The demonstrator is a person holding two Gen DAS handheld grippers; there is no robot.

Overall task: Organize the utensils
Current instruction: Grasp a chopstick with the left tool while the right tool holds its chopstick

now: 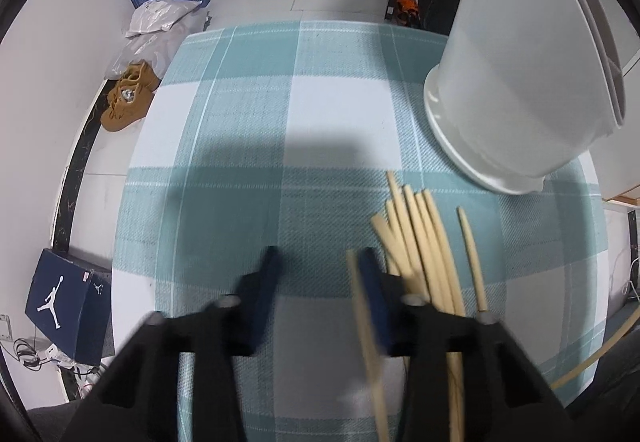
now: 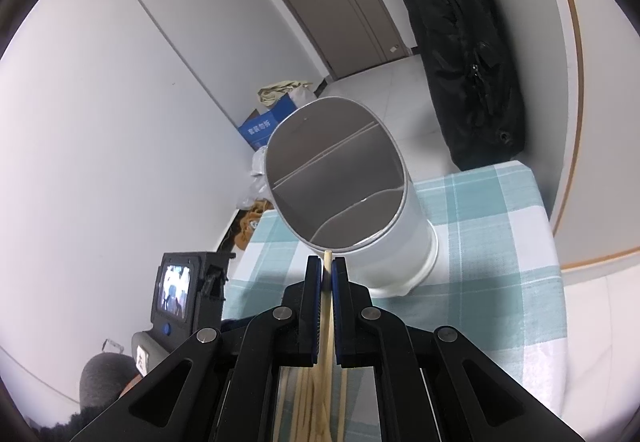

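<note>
Several pale wooden chopsticks (image 1: 420,242) lie fanned on the checked tablecloth (image 1: 248,102), just right of my left gripper (image 1: 320,274). Its jaws stand apart, pointing down at the cloth. One blurred chopstick (image 1: 362,322) lies in the gap against the right finger (image 1: 374,290), and the left finger (image 1: 266,282) is clear of it. My right gripper (image 2: 327,270) is shut on a single chopstick (image 2: 328,262), whose tip sits just short of the rim of the white utensil holder (image 2: 400,242). The holder has a divider inside. The same holder (image 1: 520,82) stands at the right in the left wrist view.
The table edge (image 1: 132,170) drops to a tiled floor with shoe boxes (image 1: 64,294), brown shoes (image 1: 128,98) and bags. A black bag (image 2: 460,54) hangs by the door beyond the table. A black unit with a small lit screen (image 2: 176,290) sits left of the right gripper.
</note>
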